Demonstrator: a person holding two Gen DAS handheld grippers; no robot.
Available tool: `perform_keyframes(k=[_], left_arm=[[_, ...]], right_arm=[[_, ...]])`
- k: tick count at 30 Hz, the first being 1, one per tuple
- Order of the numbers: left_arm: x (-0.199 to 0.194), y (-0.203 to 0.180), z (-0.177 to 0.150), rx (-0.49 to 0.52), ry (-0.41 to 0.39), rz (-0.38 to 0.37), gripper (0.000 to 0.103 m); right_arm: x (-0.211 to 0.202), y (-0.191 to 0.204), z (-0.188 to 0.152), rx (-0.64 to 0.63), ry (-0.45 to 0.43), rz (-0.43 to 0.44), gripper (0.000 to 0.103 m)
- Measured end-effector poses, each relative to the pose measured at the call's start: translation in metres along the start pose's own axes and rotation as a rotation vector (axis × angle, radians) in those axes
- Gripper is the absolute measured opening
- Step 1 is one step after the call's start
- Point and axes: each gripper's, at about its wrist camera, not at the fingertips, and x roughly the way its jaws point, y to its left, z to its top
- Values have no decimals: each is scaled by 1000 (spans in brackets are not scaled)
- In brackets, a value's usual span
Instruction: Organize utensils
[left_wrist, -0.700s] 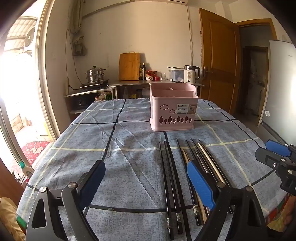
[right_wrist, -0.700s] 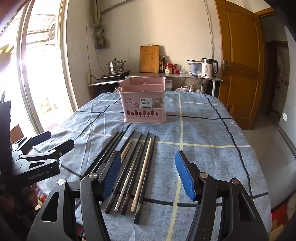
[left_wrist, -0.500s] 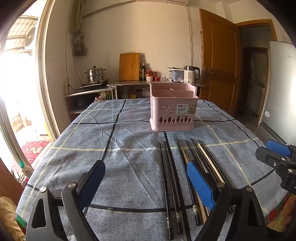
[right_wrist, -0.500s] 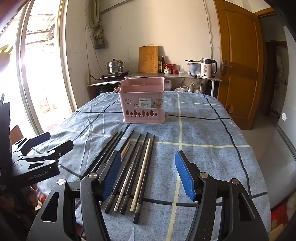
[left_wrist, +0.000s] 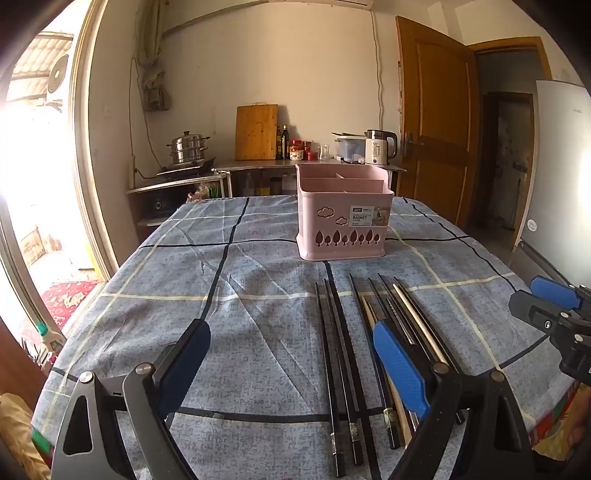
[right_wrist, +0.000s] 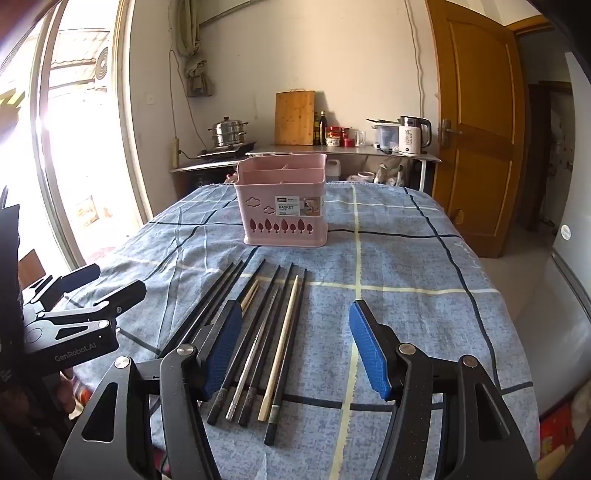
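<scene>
Several chopsticks (left_wrist: 343, 354), mostly black with a few pale wooden and one metal, lie side by side on the blue checked tablecloth; they also show in the right wrist view (right_wrist: 266, 332). A pink divided utensil basket (left_wrist: 343, 218) stands upright beyond their far tips, also seen in the right wrist view (right_wrist: 282, 206). My left gripper (left_wrist: 291, 354) is open and empty, hovering over the near ends. My right gripper (right_wrist: 295, 339) is open and empty, with the rightmost chopsticks between its fingers below. Each gripper shows at the edge of the other's view.
The table (left_wrist: 155, 295) fills the foreground under the cloth; its near edge lies below the grippers. Behind it stand a counter with a steel pot (left_wrist: 186, 149), a wooden cutting board (left_wrist: 256, 131) and a kettle (left_wrist: 380, 147). A wooden door (left_wrist: 432, 122) is at back right.
</scene>
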Motion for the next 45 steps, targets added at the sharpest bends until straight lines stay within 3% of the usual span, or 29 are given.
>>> perform_keyframes(k=[45], left_arm=[[-1, -3, -2, 4, -6, -12, 90]], right_arm=[[2, 2, 1, 2, 1, -8, 61]])
